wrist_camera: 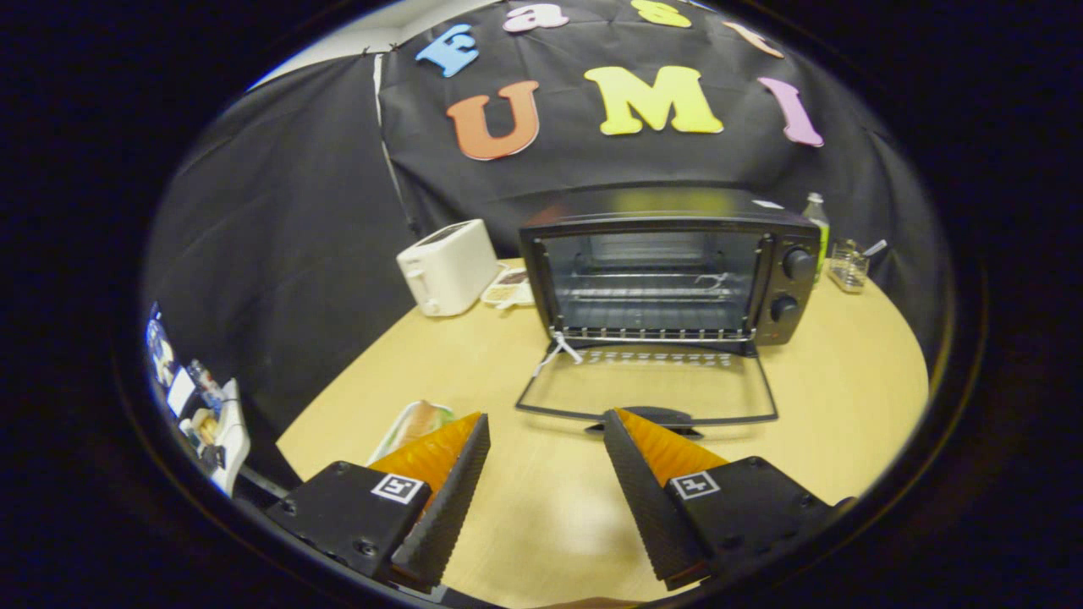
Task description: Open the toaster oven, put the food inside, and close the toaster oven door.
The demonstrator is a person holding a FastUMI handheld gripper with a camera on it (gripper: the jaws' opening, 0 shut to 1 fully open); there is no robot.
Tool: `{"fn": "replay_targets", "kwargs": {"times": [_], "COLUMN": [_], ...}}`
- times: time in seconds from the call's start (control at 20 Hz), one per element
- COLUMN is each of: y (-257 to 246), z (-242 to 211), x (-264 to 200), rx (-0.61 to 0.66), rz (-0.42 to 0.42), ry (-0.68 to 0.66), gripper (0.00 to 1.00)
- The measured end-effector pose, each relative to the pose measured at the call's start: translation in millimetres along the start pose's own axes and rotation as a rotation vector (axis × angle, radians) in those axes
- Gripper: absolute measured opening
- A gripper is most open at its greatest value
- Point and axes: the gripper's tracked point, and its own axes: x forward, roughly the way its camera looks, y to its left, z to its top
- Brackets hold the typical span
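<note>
Bright and even on the tan surface (525, 507), dim on the dark cloth behind. Soft glare on the toaster oven (668, 271) top. Small shadow under the open claw (546, 440). Bent and blurry toward the edges.

Honestly, not much to read here. Each finger block of the gripper (546, 419), fingers spread wide over bare table with nothing between them, carries a small black-and-white square marker (398, 487), a pattern rather than letters. The toaster oven (668, 222) knob markings and the bottle (816, 218) label are too tiny to make out.
</note>
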Motion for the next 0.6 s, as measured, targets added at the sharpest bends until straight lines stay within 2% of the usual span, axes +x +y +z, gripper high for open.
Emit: {"fn": "replay_targets", "kwargs": {"times": [0.1, 0.3, 0.45, 0.6], "y": [26.1, 67.2, 71.6, 74.6], "z": [-3.0, -26.7, -41.3, -42.7], "x": [-2.4, 6.2, 21.3, 25.0], "rx": [-0.026, 0.068, 0.072, 0.142], "rz": [0.069, 0.196, 0.185, 0.219], "ry": [0.034, 0.185, 0.283, 0.339], "gripper": [0.90, 0.90, 0.90, 0.89]}}
